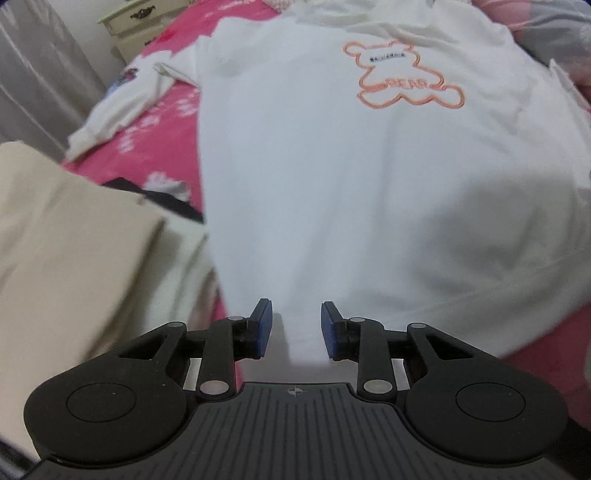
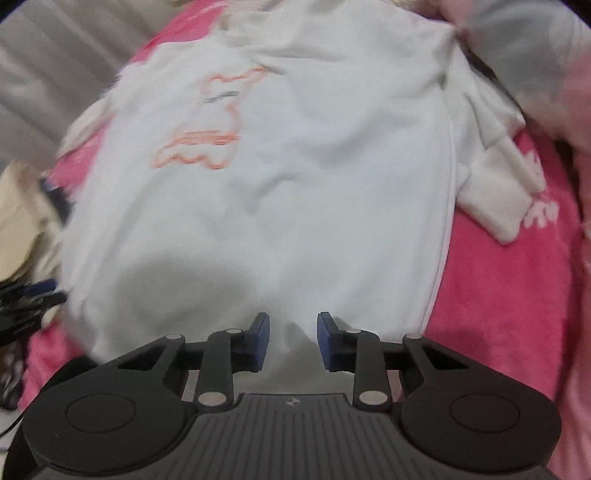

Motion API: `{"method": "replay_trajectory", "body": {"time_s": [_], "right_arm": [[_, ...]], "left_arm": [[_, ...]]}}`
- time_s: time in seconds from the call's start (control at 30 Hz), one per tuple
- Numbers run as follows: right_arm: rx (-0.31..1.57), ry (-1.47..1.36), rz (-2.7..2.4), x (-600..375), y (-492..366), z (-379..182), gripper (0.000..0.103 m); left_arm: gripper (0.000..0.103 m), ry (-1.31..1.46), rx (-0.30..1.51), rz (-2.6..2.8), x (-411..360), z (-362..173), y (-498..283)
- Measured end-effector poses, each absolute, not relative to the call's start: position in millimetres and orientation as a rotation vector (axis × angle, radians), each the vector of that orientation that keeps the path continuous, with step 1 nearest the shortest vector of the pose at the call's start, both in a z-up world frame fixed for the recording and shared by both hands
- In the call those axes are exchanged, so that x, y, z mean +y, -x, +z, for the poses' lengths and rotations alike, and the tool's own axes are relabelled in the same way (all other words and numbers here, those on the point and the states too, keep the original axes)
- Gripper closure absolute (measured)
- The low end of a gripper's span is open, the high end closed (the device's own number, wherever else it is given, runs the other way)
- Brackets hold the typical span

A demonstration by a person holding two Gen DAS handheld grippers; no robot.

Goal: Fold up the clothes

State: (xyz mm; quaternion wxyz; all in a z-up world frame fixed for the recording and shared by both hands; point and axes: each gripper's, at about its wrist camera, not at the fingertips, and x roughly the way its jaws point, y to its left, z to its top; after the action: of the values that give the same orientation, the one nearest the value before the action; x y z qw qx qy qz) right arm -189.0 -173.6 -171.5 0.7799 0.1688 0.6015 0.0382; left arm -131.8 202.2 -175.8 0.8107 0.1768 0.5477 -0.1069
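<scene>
White cotton fills both views: a shirt (image 1: pixel 332 177) lies spread front-up on a pink bedcover (image 1: pixel 162 133), its collar at the far end and its hem nearest the cameras. An orange bear outline (image 1: pixel 402 75) is printed on the chest. The left gripper (image 1: pixel 296 328) sits at the hem near the shirt's left edge, its blue pads (image 1: pixel 264 328) spread apart with white cloth showing in the gap between them; whether the fabric lies between the fingers or just beneath them cannot be told. The right gripper (image 2: pixel 293 340) is likewise at the hem, closer to the shirt's right side seam, its jaws open and a small pucker of cloth showing between the pads (image 2: pixel 327 341). One sleeve (image 1: pixel 122 107) stretches out to the left across the bedcover; the other sleeve (image 2: pixel 491 184) lies crumpled against the right side of the body. Left of the shirt, a beige cloth (image 1: pixel 74 240) is heaped on the bed, with something dark (image 1: pixel 162 199) peeking out just beside the shirt's edge. A cream dresser (image 1: pixel 136 22) stands beyond the far left corner of the bed. The right view is blurred.
</scene>
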Motion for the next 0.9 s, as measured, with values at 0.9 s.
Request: {"method": "replay_trajectory", "body": {"time_s": [0.9], "right_arm": [[0.946,-0.372,-0.196,-283,90,-154,0.061]], "left_arm": [[0.069,-0.165,1.108,-0.276,46,-168,20]]}}
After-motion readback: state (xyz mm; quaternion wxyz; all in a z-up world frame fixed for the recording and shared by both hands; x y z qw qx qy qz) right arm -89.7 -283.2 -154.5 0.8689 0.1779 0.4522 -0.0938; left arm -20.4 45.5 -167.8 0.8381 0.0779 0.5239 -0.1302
